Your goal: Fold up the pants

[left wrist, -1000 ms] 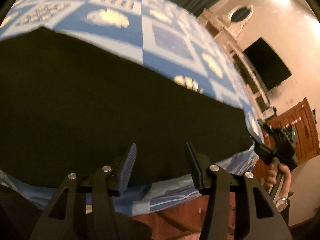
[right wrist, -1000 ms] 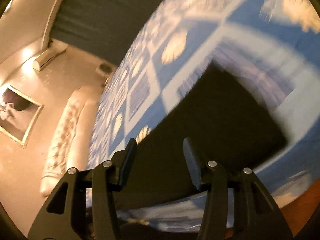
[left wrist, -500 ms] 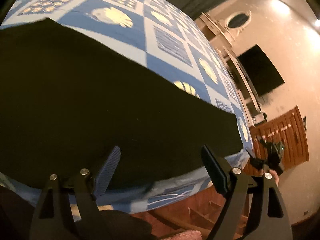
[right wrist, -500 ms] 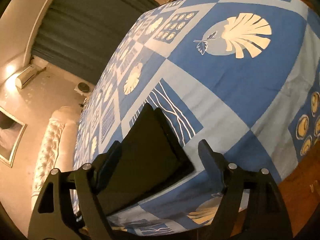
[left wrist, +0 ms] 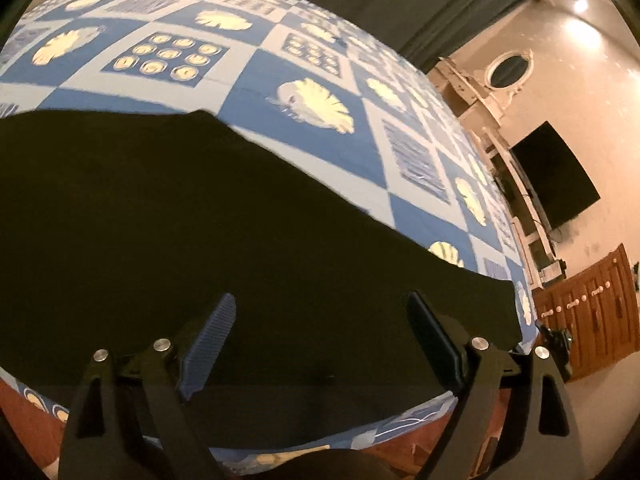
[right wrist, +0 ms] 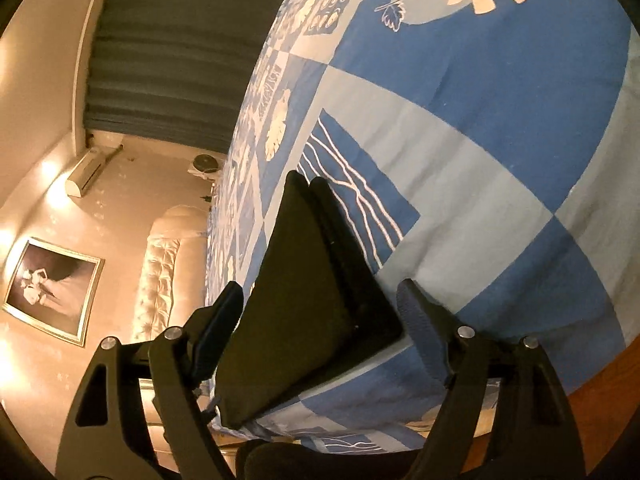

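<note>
Lying flat on the bed (left wrist: pixel 312 80), the dark pants (left wrist: pixel 200 220) show no detail; left claw (left wrist: pixel 320 320) opening, right claw (right wrist: pixel 320 312) open, neither pressing cloth.

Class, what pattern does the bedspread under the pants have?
The bedspread is a blue-and-white check with cream shell motifs, clearest in the left wrist view.

Warm, dim indoor light comes from glaring ceiling spots (left wrist: pixel 582 4) and a glowing wall lamp (right wrist: pixel 48 170); fisheye bending curves the edges, corners vignette black, focus slightly soft.
</note>
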Action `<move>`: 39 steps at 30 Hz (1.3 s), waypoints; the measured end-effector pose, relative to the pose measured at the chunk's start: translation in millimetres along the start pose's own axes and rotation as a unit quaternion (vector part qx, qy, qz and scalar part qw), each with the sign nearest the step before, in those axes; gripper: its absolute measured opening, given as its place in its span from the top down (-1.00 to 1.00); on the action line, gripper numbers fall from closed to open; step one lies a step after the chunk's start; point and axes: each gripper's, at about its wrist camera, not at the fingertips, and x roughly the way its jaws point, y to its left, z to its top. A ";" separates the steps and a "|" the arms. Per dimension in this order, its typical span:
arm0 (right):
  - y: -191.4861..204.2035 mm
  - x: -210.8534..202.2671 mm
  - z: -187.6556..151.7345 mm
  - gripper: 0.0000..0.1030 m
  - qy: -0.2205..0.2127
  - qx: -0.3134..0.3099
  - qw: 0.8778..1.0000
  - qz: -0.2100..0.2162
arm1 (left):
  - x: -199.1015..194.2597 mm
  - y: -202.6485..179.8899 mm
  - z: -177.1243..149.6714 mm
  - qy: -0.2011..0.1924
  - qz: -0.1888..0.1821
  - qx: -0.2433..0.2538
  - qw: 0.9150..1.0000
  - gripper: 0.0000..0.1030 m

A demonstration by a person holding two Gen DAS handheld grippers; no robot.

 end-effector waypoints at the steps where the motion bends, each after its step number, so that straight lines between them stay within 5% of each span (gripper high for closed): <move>1: -0.2 1.3 -0.5 -0.54 0.004 -0.003 1.000 -0.003 | 2.2 2.4 -1.3 0.003 0.002 0.001 1.000 -0.67; 6: 16.4 14.6 -4.8 -0.46 0.029 -0.023 0.999 -0.017 | 9.6 13.9 -5.5 0.014 0.005 0.002 1.000 -0.67; 8: 19.4 17.8 -5.3 0.00 0.032 -0.037 0.998 -0.039 | 11.2 15.5 -6.2 0.016 0.004 0.000 1.000 -0.67; 13: 18.2 21.8 -8.8 0.39 0.040 -0.049 0.996 -0.056 | 11.5 16.4 -8.1 0.018 0.005 0.011 1.000 -0.67; 16: 22.2 26.5 -9.3 0.39 0.049 -0.058 0.995 -0.057 | 12.2 16.0 -8.6 0.020 0.006 0.019 1.000 -0.67; 19: 17.3 32.1 -5.7 0.13 0.052 -0.034 0.997 -0.038 | 12.0 15.2 -8.8 0.021 0.007 0.023 0.999 -0.67; 21: 19.2 33.2 -4.8 0.23 0.045 -0.032 0.998 -0.041 | 11.2 13.8 -8.8 0.024 0.008 0.026 0.999 -0.67; 22: 22.9 34.6 -5.3 0.52 0.044 -0.044 0.997 -0.048 | 10.8 13.4 -8.5 0.027 0.008 0.028 0.999 -0.67; 29: 45.4 27.9 -9.4 0.55 0.017 -0.048 0.998 -0.037 | 2.4 16.3 -8.0 0.045 0.007 0.046 0.998 -0.67; 39: 151.9 30.7 -25.7 0.55 0.016 -0.135 0.990 -0.022 | -21.7 35.5 -0.6 0.050 0.013 0.032 0.998 -0.67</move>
